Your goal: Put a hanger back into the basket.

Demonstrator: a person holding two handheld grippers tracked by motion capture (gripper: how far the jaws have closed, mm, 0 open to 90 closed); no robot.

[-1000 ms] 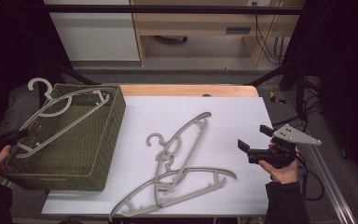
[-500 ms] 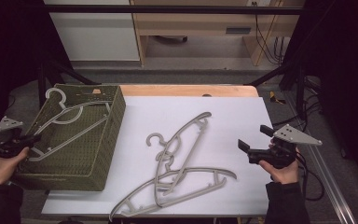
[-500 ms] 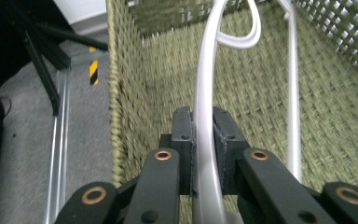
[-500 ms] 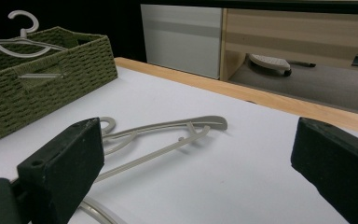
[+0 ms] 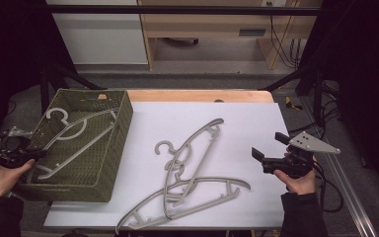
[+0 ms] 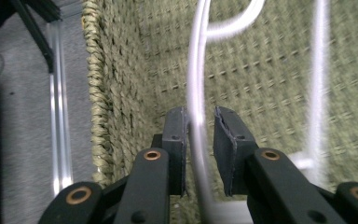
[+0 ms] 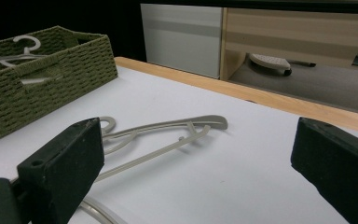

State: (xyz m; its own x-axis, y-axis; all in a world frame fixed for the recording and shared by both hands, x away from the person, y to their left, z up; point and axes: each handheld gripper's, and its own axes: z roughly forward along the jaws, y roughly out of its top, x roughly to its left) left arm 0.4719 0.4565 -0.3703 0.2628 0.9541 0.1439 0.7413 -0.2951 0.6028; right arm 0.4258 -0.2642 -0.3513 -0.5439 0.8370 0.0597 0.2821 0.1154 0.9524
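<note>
A pale grey hanger (image 5: pixel 74 131) lies inside the green woven basket (image 5: pixel 116 148) at the table's left. My left gripper (image 5: pixel 35 154) reaches over the basket's near left rim. In the left gripper view its jaws (image 6: pixel 199 123) have just been opening: the hanger's thin bar (image 6: pixel 196 88) runs between the pads, beside the left pad with a gap to the right one. Two more grey hangers lie crossed on the white table, one long (image 5: pixel 197 143), one nearer the front (image 5: pixel 197 190). My right gripper (image 5: pixel 269 145) hovers open at the table's right, its wide jaws (image 7: pixel 196 154) with nothing between them.
The white table top (image 5: pixel 242 113) has a wooden strip along its far edge. Beyond it stand a white cabinet (image 5: pixel 98 34) and a wooden shelf unit (image 5: pixel 212 24). A metal rail (image 5: pixel 345 187) borders the right side. The basket (image 7: pixel 42 74) shows at the left in the right gripper view.
The left hand has drawn back toward the basket's near left corner and lowered the hanger, which now lies inside the basket. The right hand and the table hangers have not moved.
</note>
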